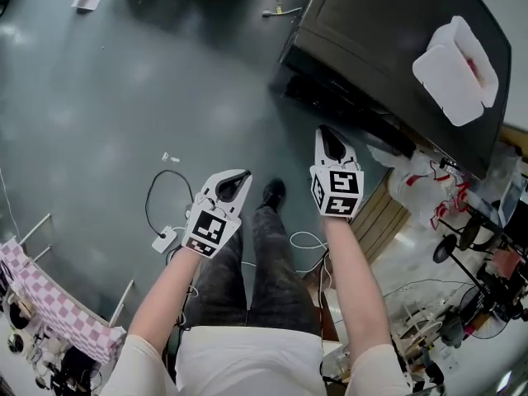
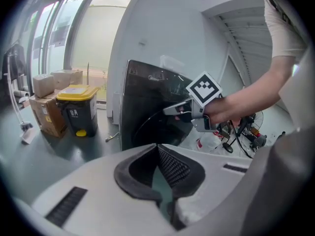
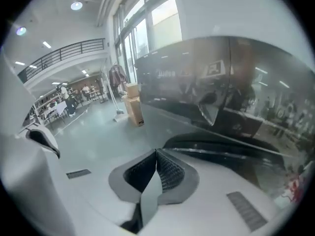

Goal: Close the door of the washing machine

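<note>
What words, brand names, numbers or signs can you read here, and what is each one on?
No text here reads clearly.
Washing machine: pale brand lettering on its dark front panel, too blurred to read.
Yellow-lidded bin: white label on its front, too small to read.
Cardboard box: dark marks, too small to read.

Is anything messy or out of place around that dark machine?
A white box sits askew on top of the washing machine, crumpled plastic bags pile beside it, and a corded white plug lies loose on the floor.
</note>
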A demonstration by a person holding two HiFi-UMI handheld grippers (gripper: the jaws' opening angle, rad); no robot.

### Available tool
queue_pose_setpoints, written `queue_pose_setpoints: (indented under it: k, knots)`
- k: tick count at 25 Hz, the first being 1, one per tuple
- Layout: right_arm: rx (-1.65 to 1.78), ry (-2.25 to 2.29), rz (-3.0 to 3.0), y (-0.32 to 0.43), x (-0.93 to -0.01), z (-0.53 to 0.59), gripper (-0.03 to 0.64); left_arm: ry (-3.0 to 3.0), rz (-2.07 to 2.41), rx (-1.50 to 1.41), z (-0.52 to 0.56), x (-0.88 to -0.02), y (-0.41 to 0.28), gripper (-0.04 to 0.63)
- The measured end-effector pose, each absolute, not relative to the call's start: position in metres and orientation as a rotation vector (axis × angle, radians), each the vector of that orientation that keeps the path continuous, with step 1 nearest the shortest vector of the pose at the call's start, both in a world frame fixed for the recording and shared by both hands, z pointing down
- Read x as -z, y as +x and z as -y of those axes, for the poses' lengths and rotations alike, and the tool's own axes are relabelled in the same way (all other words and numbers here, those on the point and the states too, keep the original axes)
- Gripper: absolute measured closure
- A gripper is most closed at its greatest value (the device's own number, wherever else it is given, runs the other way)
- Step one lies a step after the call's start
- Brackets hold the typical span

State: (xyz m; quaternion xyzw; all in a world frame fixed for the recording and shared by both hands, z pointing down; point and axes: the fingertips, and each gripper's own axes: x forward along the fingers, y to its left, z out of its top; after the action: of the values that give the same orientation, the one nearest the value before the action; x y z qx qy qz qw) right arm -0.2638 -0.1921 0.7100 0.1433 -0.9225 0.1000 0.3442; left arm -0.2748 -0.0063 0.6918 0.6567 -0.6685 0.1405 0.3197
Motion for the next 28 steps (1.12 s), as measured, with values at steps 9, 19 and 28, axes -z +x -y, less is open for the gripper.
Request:
queue_pose_setpoints:
  k: [9, 19, 28]
  knots:
    - [-0.347, 0.373, 2.385, -0.214, -0.552, 0.134, 0.586, 1.832, 1.686, -0.422, -0.01, -0.542, -0.269, 0.586]
    - [-0.386, 0.461, 2.513, -0.183, -0.373, 0.087, 0.584, 1.995, 1.665, -0.396, -0.035, -0.389, -0.262, 0.586]
    - [-0.32, 0.534, 2.684, -0.147, -0.261, 0.064, 0.584, 2.142, 1.722, -0.307, -0.044, -0.279, -0.262, 0.586]
